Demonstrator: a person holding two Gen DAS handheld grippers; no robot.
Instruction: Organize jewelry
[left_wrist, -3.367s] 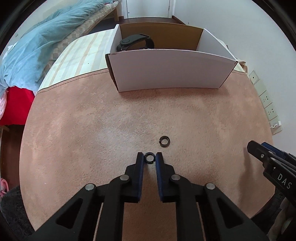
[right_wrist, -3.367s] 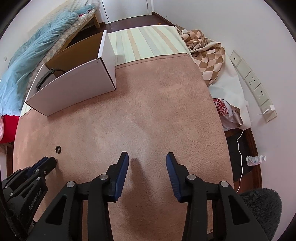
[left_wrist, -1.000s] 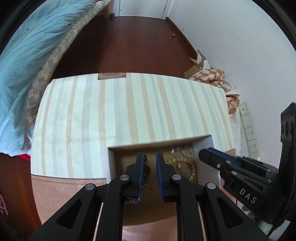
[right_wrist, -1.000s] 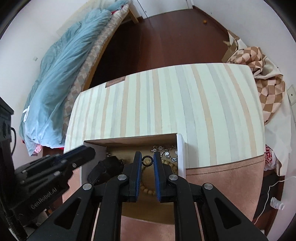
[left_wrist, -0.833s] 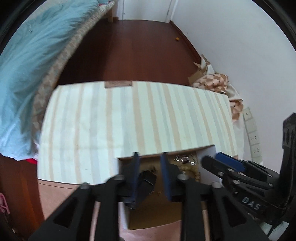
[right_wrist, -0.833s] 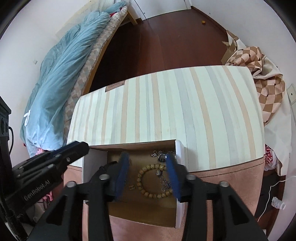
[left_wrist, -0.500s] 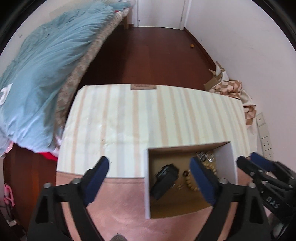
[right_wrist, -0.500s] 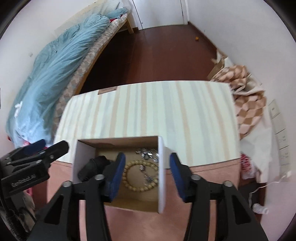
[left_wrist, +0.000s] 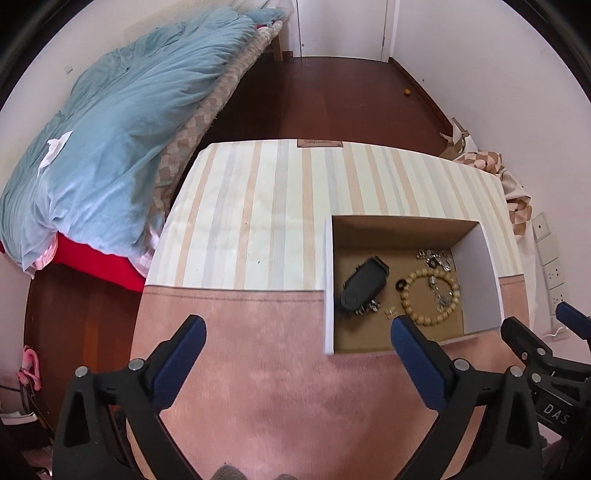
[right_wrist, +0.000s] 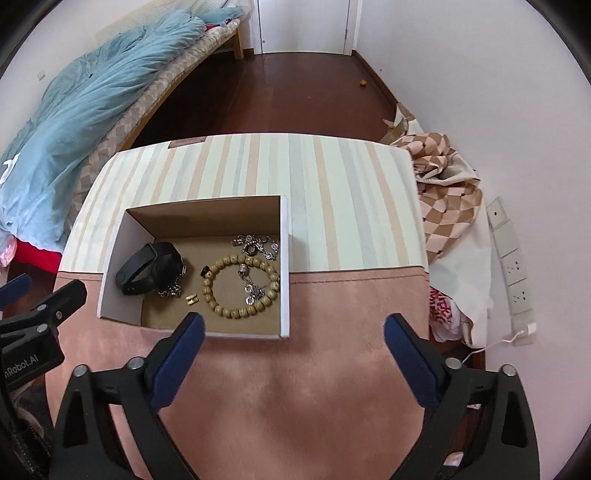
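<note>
A white cardboard box (left_wrist: 328, 280) (right_wrist: 284, 266) stands open on the pink cloth. Inside lie a black wristband (left_wrist: 364, 286) (right_wrist: 147, 267), a wooden bead bracelet (left_wrist: 430, 295) (right_wrist: 240, 286), a silver chain piece (left_wrist: 436, 258) (right_wrist: 255, 245), small gold bits (right_wrist: 191, 298) and a small black ring (left_wrist: 400, 284) (right_wrist: 204, 270). My left gripper (left_wrist: 295, 328) is wide open and empty, high above the cloth, left of the box. My right gripper (right_wrist: 293, 325) is wide open and empty above the box's near right corner.
The table carries a pink cloth (left_wrist: 280, 369) and a striped cloth (left_wrist: 266, 206). A bed with a blue duvet (left_wrist: 110, 122) lies to the left. A checkered cloth (right_wrist: 443, 192) and wall sockets (right_wrist: 513, 266) are on the right. Dark wood floor (right_wrist: 295, 92) lies beyond.
Both grippers carried black rings over the box, opened and let them go. Both have since opened wide and pulled back and up from the box.
</note>
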